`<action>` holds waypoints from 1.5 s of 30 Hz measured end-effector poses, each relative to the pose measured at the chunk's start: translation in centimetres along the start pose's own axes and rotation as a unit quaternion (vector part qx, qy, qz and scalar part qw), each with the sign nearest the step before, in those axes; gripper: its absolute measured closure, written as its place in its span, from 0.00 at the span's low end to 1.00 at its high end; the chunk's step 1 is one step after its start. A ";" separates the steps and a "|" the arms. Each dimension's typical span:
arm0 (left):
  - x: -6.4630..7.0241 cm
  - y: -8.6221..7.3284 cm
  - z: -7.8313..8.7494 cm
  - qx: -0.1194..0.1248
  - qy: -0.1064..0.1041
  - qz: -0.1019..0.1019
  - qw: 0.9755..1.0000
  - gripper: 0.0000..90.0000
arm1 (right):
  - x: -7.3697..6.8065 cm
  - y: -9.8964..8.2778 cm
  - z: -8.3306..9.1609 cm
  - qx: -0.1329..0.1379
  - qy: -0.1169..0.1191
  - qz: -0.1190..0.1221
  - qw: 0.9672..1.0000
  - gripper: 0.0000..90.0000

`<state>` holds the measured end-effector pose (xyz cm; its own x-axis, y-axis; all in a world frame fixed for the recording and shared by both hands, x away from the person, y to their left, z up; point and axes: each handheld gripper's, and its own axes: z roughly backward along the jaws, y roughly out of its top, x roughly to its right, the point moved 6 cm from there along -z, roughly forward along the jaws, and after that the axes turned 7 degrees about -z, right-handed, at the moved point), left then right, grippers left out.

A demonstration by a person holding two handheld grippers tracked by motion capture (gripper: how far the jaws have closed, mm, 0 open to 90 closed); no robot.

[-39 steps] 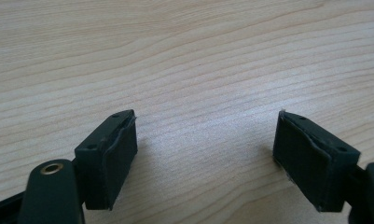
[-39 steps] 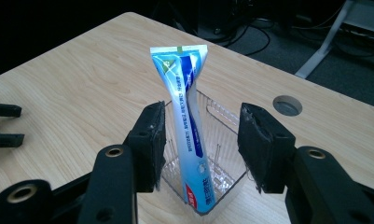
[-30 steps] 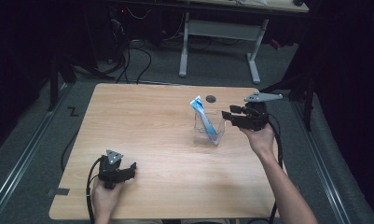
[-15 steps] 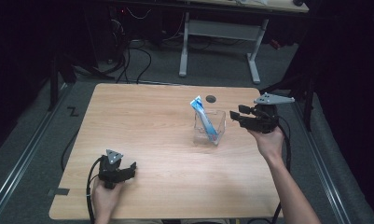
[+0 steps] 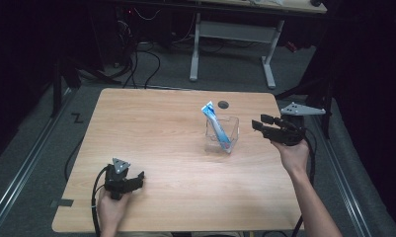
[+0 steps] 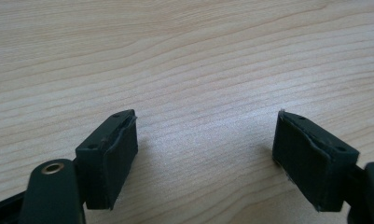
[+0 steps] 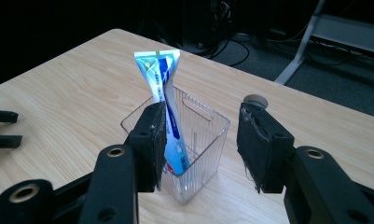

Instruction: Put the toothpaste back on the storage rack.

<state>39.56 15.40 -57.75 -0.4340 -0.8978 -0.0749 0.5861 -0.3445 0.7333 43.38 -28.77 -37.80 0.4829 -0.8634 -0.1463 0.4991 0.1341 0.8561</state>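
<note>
A clear plastic cup [image 5: 224, 134] [image 7: 201, 140] stands on the wooden table [image 5: 161, 128], right of centre. A blue-and-white toothpaste tube [image 5: 217, 124] [image 7: 166, 107] leans inside it, cap down, its flat end sticking up above the rim. My right gripper [image 5: 258, 123] [image 7: 201, 144] hovers just right of the cup, pointing left at it, jaws open with nothing between them. Near the table's front left my left gripper [image 5: 139, 178] [image 6: 205, 158] rests low over bare wood, open and empty.
A small dark round grommet [image 5: 223, 104] [image 7: 254, 99] sits in the table behind the cup. Beyond the far edge stand a white desk frame [image 5: 230, 44] and cables on the floor. The table's right edge lies under my right hand.
My right gripper has drawn back to the right, away from the cup. The tube and cup stay put. The left gripper has not moved.
</note>
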 end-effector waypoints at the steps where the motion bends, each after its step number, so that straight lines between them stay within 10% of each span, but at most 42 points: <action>1: 0.0 0.0 0.0 0.000 0.000 0.000 1.000 0.25 | 0.0 0.0 0.0 0.000 0.000 0.000 1.000 0.58; 45: 0.0 0.0 0.0 0.000 0.000 0.000 1.000 0.25 | 2.3 -4.2 3.6 0.019 -0.006 -0.046 0.999 0.58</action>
<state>39.56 15.41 -57.75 -0.4343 -0.8976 -0.0754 0.5862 -0.3451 0.7330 39.83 -33.06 -39.91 0.4271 -0.8771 -0.2199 0.5141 0.0354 0.8570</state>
